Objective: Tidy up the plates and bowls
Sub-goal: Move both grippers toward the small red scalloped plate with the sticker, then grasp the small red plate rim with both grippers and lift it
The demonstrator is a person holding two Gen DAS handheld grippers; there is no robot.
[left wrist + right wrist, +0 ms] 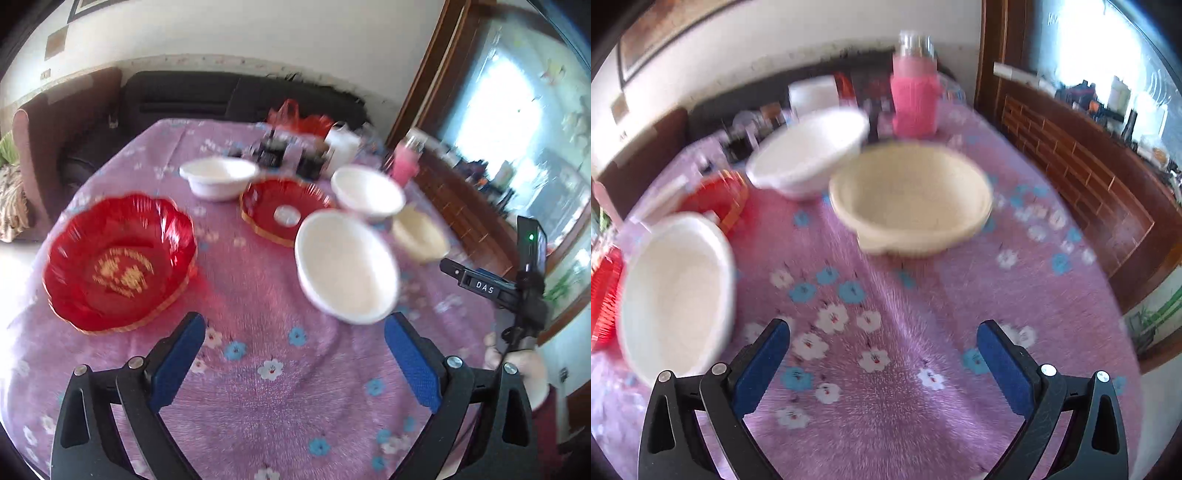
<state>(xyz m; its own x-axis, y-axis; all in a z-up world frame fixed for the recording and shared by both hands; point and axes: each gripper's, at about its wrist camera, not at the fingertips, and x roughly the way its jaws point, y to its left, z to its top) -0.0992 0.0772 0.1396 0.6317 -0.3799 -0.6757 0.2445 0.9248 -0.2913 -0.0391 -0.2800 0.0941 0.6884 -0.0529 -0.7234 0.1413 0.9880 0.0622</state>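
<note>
On the purple flowered tablecloth (258, 295) stand a large red scalloped bowl (118, 262), a smaller red plate (284, 210), three white bowls (347, 266) (218, 177) (367, 192) and a cream bowl (421, 232). My left gripper (295, 332) hangs open above the cloth, nothing between its blue pads; the nearest white bowl lies just beyond its right fingertip. In the right wrist view the cream bowl (910, 195) sits ahead, one white bowl (677, 295) to the left and another white bowl (809, 151) behind. My right gripper (884, 339) is open and empty.
A pink-sleeved bottle (916, 99), a white container (341, 146), dark small items and a red bag (295, 118) crowd the table's far side. A dark sofa (184, 96) lies beyond. A wooden cabinet (1089, 177) runs along the right. The other gripper's handle and a hand (517, 295) show at right.
</note>
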